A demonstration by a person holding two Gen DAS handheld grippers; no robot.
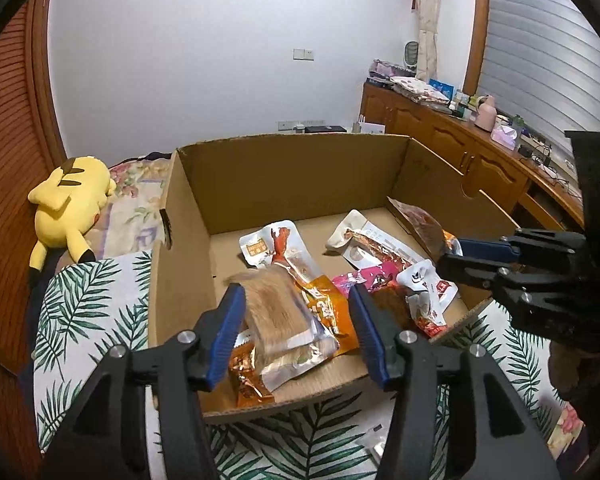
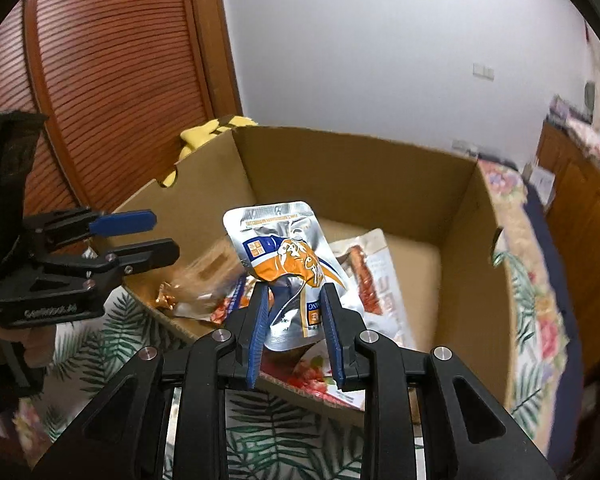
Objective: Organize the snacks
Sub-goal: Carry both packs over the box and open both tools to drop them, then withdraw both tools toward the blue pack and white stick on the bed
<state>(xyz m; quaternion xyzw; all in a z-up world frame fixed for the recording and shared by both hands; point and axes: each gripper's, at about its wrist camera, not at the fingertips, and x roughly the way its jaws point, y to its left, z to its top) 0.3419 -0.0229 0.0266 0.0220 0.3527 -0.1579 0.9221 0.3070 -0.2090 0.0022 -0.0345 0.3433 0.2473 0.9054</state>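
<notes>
Snack packets lie loose in an open cardboard box that sits on a leaf-patterned bedcover, filling the centre of both views. In the right wrist view the right tool is clenched on a silver and orange pouch, its blue pads pressing the lower part so that the foil crumples there and the top stands up above the box's near edge. In the left wrist view the left tool hangs released over the near part of the box, jaws apart, with a clear packet of tan snack between them but not pinched; it looks blurred, possibly dropping onto the pile. Other packets, a pink one and a long white and red one, lie toward the right of the box floor. Judging by the creasing, these pouches are light, thin and soft, with slick foil or film skins that slide easily against each other and buckle under pressure. The flat sealed edge or a corner probably gives the surest hold; squeezing the filled middle risks crushing the contents. A yellow plush toy lies at the left of that frame, outside the box.
</notes>
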